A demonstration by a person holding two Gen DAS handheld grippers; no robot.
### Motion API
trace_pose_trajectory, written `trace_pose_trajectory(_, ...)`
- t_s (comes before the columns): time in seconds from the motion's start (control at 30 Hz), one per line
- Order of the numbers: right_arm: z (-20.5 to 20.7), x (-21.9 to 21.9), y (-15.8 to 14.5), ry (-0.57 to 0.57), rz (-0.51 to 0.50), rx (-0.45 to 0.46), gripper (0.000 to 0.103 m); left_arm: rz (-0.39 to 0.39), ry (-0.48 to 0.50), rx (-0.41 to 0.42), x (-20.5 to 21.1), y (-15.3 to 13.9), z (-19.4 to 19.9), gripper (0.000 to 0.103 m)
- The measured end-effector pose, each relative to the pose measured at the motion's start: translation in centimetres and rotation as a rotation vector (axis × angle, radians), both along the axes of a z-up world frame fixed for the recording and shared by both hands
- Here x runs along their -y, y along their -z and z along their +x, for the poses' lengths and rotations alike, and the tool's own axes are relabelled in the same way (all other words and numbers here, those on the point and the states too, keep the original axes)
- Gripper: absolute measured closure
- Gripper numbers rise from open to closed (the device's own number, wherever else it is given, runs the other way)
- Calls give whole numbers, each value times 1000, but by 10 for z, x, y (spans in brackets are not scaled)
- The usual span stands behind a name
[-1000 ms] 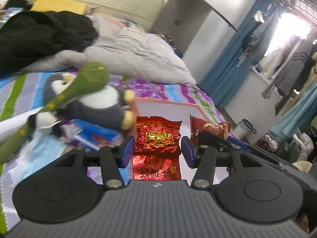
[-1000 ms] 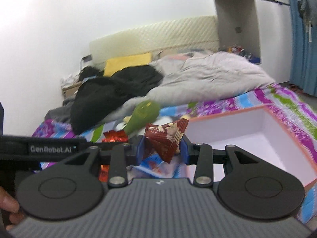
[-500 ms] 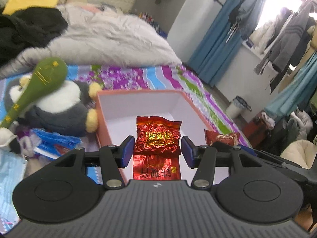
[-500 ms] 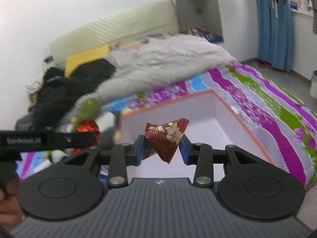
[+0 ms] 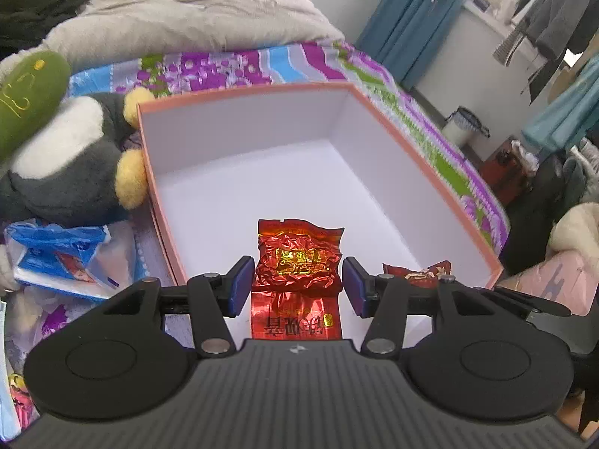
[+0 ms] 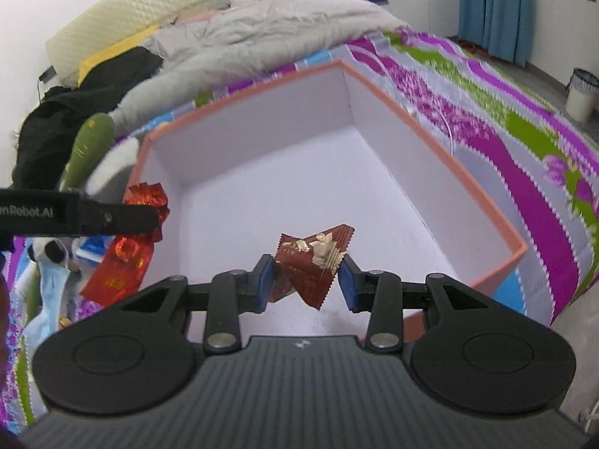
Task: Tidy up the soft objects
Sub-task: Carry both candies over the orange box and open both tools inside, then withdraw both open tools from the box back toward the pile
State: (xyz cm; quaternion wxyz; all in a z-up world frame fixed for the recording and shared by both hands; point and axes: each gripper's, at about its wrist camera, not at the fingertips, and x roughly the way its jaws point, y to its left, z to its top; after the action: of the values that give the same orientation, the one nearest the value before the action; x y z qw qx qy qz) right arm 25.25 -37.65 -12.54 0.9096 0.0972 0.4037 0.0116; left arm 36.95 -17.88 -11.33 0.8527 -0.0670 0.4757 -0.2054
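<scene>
My left gripper (image 5: 295,286) is clamped on a crinkled red foil packet (image 5: 297,262) with gold print, pads pressing both its sides, packet sticking out ahead of my fingertips and trailing back under them. My right gripper (image 6: 304,280) is closed on a dark red snack wrapper (image 6: 312,258) with a serrated edge, pinched between both pads, one corner poking up past the tips and one hanging below. Both packets are held in the air above the open pink-rimmed box (image 5: 423,172), white inside, which spreads out ahead of and beneath both sets of fingers. In the right wrist view my left gripper and its packet sit off to the left of my right fingers, over the box's left wall. Left of my left fingers, outside the box: a grey and white plush penguin (image 5: 71,164) touching the box wall, a green plush (image 5: 30,93) lying on it, and a blue plastic bag (image 5: 60,258) nearer me. Box rests on the striped bedsheet (image 6: 524,142); a grey duvet (image 5: 179,7) is heaped well beyond it.
</scene>
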Motion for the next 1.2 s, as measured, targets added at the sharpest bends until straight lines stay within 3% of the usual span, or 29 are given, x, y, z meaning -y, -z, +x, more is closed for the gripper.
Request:
trace_pose_trajectory(0.17, -1, 2, 5, -1, 6, 4, 63, 11, 5, -25, 4, 10, 3, 45)
trace_pose_trajectory(0.33, 0, 1, -2, -3, -3, 10, 48, 12, 8, -16, 1, 4, 2, 39)
trace_pose_trajectory(0.5, -6, -3, -16, -6, 2, 50, 48, 18, 13, 51, -7, -19, -11, 39)
trace_pose_trajectory(0.87, -49, -28, -76, -58, 15, 245, 48, -15, -11, 221, -43, -88, -70, 39)
trace_pose_trajectory(1.2, -81, -60, -106, -118, 17, 338, 48, -23, -63, 301, -84, -121, -129, 39)
